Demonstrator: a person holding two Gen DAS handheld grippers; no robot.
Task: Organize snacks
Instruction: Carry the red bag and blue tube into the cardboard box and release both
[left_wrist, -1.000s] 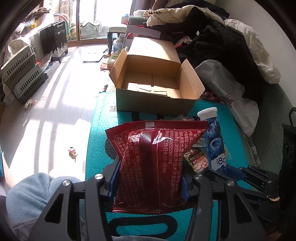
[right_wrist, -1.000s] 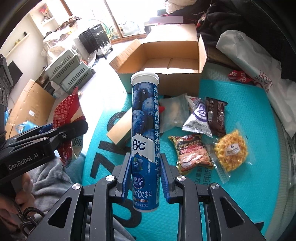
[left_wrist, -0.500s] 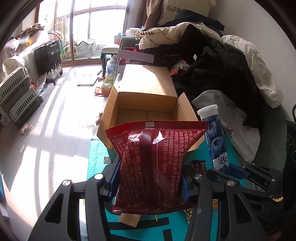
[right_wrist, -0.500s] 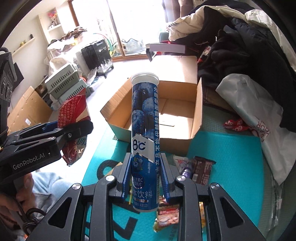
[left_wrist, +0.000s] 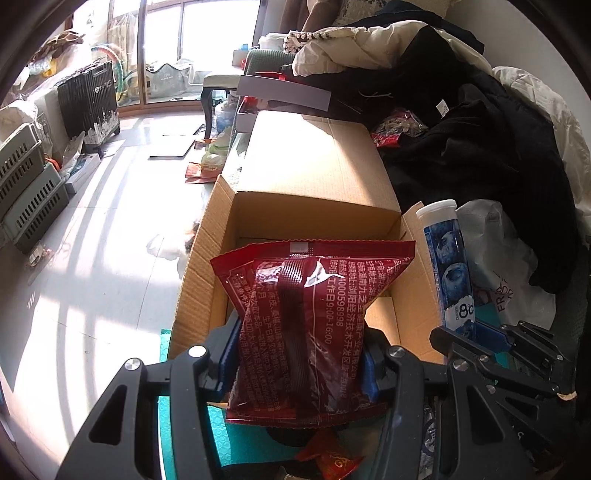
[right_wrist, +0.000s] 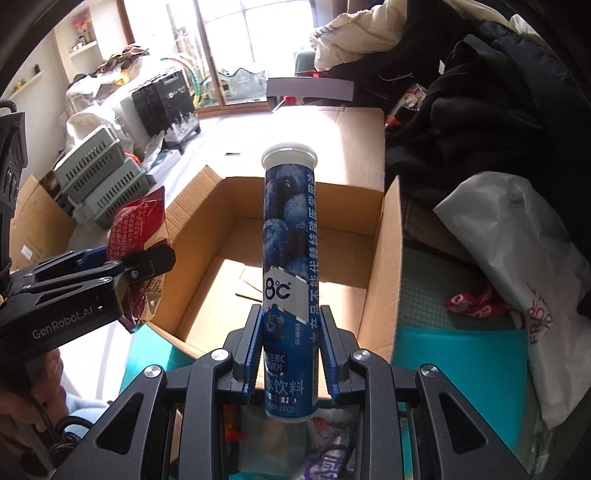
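Note:
My left gripper (left_wrist: 295, 354) is shut on a dark red snack bag (left_wrist: 303, 325) and holds it above the near edge of an open cardboard box (left_wrist: 317, 170). My right gripper (right_wrist: 291, 332) is shut on a blue blueberry drink tube with a white cap (right_wrist: 290, 266), upright over the same box (right_wrist: 388, 236). The tube also shows in the left wrist view (left_wrist: 448, 266), and the red bag in the right wrist view (right_wrist: 136, 229). The box floor looks bare apart from loose cardboard pieces (right_wrist: 251, 284).
The box stands on a teal mat (right_wrist: 458, 365). Small snack packets (right_wrist: 332, 454) lie on the mat under my grippers. A white plastic bag (right_wrist: 517, 258) and a pile of dark clothes (left_wrist: 480, 140) lie to the right. Grey crates (right_wrist: 99, 177) stand on the floor to the left.
Both grippers have moved forward from over the mat and its snacks to the box's near edge, each keeping its load. The box now fills the middle of both views.

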